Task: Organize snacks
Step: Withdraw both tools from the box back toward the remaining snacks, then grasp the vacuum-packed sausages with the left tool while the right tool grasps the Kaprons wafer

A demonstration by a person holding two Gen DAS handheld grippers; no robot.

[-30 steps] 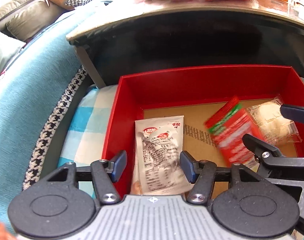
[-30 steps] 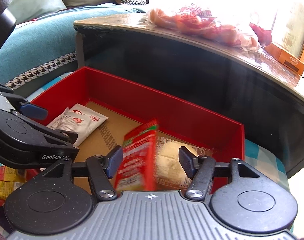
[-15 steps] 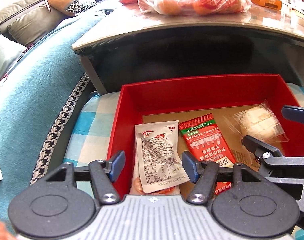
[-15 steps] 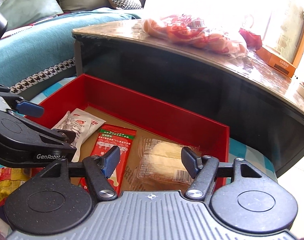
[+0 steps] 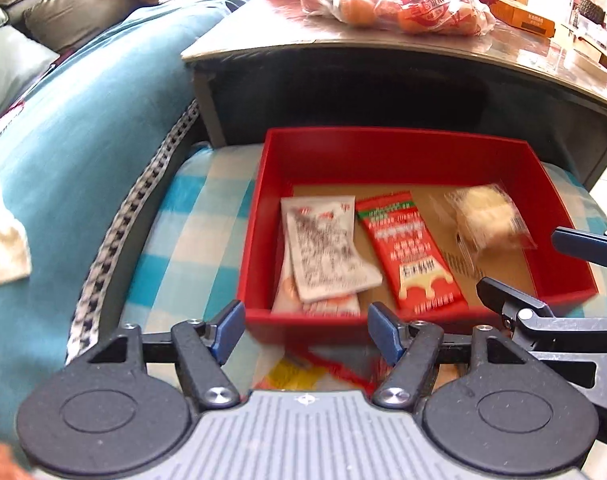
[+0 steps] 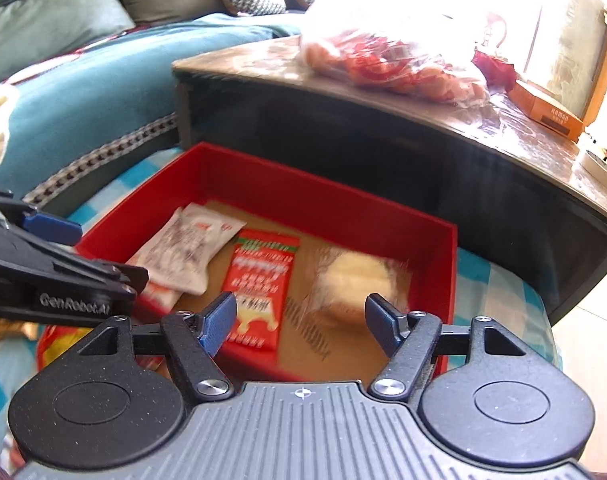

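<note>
**Three snack packs in red box, both grippers spread and empty**

Shallow rectangular red box (image 5: 259, 216) with glossy walls and bare brown cardboard floor, set on blue-and-white checked cloth (image 5: 195, 236). Inside, left to right: flat white foil sachets (image 5: 323, 252) with grey print, stacked two deep against the left wall; long flat red-and-green wrapper (image 5: 407, 248) lying lengthwise beside them; crinkly clear plastic pack holding a pale round pastry (image 5: 487, 216) near the right wall, motion-blurred. All three lying flat, close together, not clearly overlapping except the sachets.

Left gripper (image 5: 305, 330): black arms, blue pads wide apart, nothing between them, hovering just short of the box's near wall. Under it, outside the box, a blurred yellow-and-red crinkly bag (image 5: 303, 372) on the cloth.

Right gripper (image 6: 301, 320): same build, pads equally wide, nothing held, over the near right part of the box; pastry pack (image 6: 359, 276) and red wrapper (image 6: 259, 280) in front of its pads, sachets (image 6: 187, 248) further left. Left gripper body cutting across the left edge of the right wrist view, hiding the box's near-left corner.

Behind the box, dark curved table (image 6: 383, 136) with polished stone-look top, carrying a clear plastic bag of orange-red items (image 6: 391, 60) and a flat orange carton (image 6: 551, 108). Teal fabric sofa (image 5: 87, 112) with houndstooth trim to the left.
</note>
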